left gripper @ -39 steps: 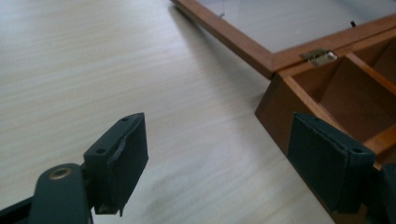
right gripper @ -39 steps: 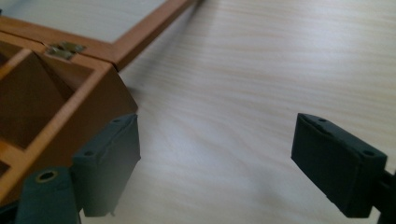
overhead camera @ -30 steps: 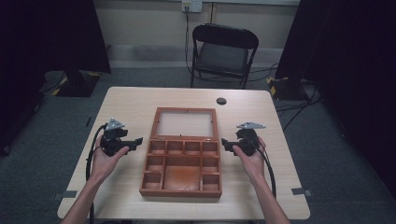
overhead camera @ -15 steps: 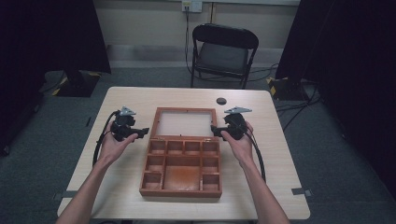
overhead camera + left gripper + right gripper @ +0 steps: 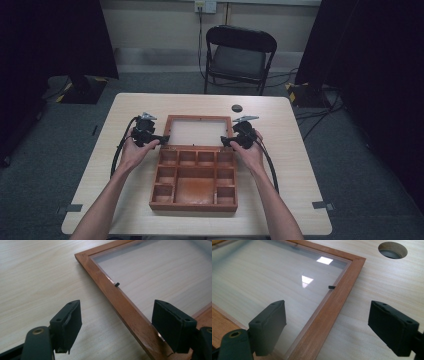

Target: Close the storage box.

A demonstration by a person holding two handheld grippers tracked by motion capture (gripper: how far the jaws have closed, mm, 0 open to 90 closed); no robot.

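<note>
Reddish-brown wooden box with divided compartments lies open at the middle of the pale wooden desk in the high view, its glass-paned lid folded back flat toward the far edge. The left gripper sits at the lid's left rail and the right gripper at its right rail, both close to the hinge line. A black folding chair stands beyond the desk, and a round hole shows in the desktop near the lid's far right corner.

In the left gripper view, the left gripper has its fingers released and spread wide, straddling the lid's wooden rail, not yet touching it.

In the right gripper view, the right gripper is likewise released, one finger over the glass and the other over bare desk, with the rail between them.

The step in hand looks like gripping both rails to swing the lid shut. To do it well, lower both sets of fingers evenly so they pinch wood rather than press the pane, clench at matching points on each side, and lift together so the frame doesn't twist on its hinges.
</note>
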